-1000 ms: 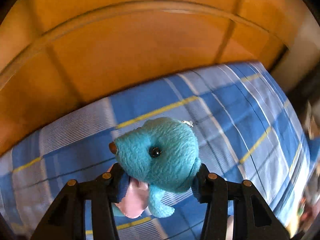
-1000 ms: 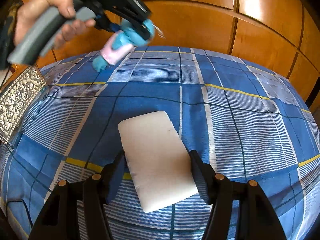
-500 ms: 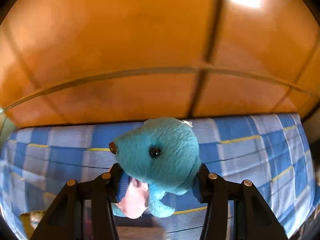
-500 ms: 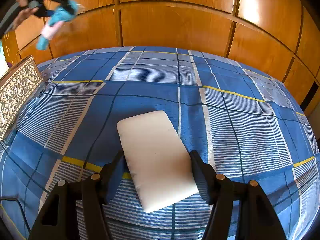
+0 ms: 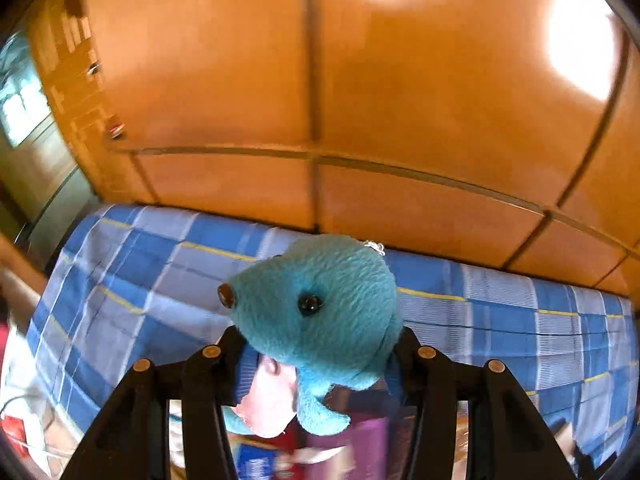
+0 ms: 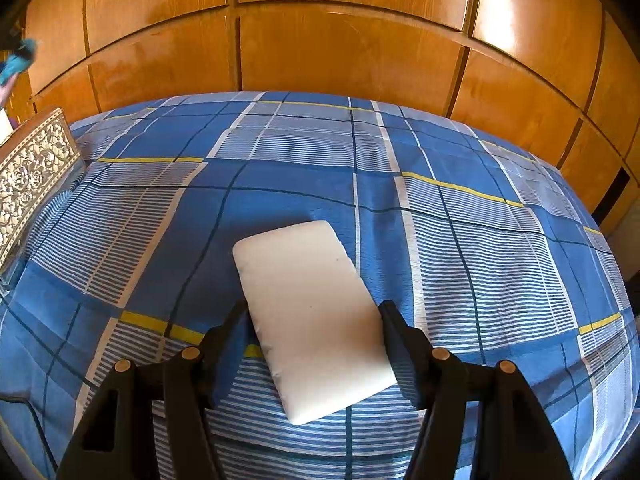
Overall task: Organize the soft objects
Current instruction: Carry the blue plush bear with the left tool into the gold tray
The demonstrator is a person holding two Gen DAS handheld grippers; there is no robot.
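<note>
The teal plush toy (image 5: 320, 312) is pinched at its neck between the fingers of the left claw (image 5: 320, 356), carried high off the bed (image 6: 460, 240) with its pink belly dangling over clutter beyond the bed's edge. Doing this carry well probably means keeping a firm squeeze, since soft stuffing slips easily, and lowering before letting go. The white foam pad (image 6: 312, 316) lies flat on the checked bedspread between the fingers of the right claw (image 6: 316, 336), which sits spread wide, low and level, gripping nothing. A carved metal panel (image 6: 28, 176) stands at the bed's left side.
</note>
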